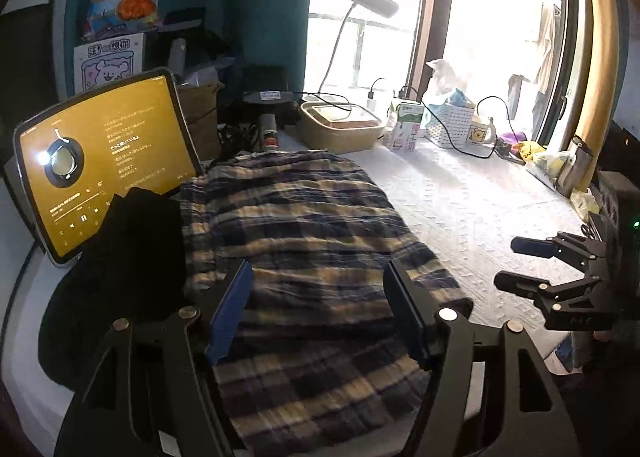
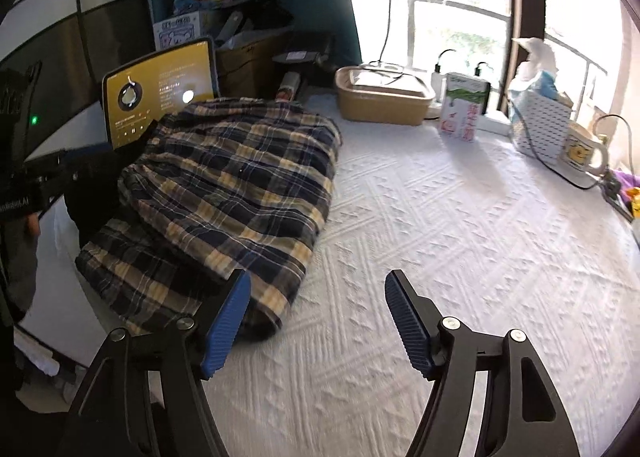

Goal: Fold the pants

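Nearest to us, our left gripper [image 1: 316, 313] hangs over the near end of the navy, cream and tan plaid flannel pants [image 1: 304, 241], its blue ribbed pads spread apart with only cloth seen beneath them, nothing pinched. Our right gripper [image 2: 318, 317] is likewise spread wide; its left pad sits over the pants' near edge and its right pad over bare cloth, gripping nothing. From the left wrist view the same gripper shows at the right edge, jaws apart above the table.

We see the white textured tablecloth [image 2: 460, 241] covering the whole tabletop. The pants lie folded in a layered bundle on its left side, the upper layer doubled over a lower one. A black garment [image 1: 120, 257] lies heaped just beside them on the left, against a propped tablet with a yellow music screen [image 1: 108, 157]. Farther back stand a tan lidded container [image 2: 380, 101], a white perforated tissue basket [image 2: 540, 125], a milk carton [image 2: 460, 117] and a yellow-printed mug [image 2: 580, 153].
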